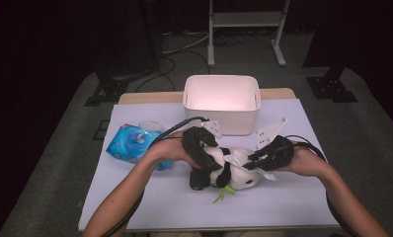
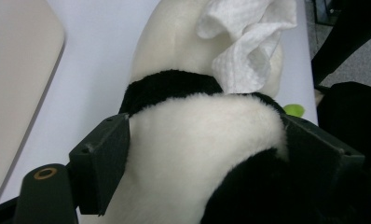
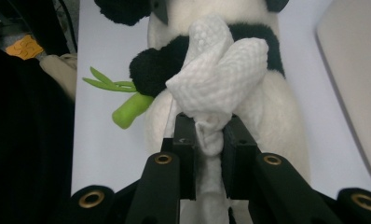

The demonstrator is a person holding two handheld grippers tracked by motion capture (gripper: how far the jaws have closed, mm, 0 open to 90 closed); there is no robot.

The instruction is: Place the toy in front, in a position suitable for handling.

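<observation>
A plush panda [image 1: 234, 175] is seen lying on the white table [image 1: 160, 202], near its front middle, between the two hands. The left gripper [image 2: 202, 154] is spread wide around the panda's body, one jaw pressed against each flank, so that the toy is held. The same gripper [image 1: 200, 165] is seen from above at the panda's left end. The right gripper [image 3: 208, 140] is nearly closed, with a bunched white wipe [image 3: 218, 74] pinched between its jaws; the wipe is laid against the panda's back and touches it. From above, this gripper [image 1: 258, 159] is seen at the panda's right end. A green bamboo sprig [image 3: 127, 109] is attached at the panda's black paw.

Left of the hands, a blue wipe pack [image 1: 130, 143] is noted flat on the table; its contents cannot be made out. At the far edge, behind the panda, a white bin [image 1: 221, 106] is placed upright and open-topped; nothing is seen in the visible part of its inside.
</observation>
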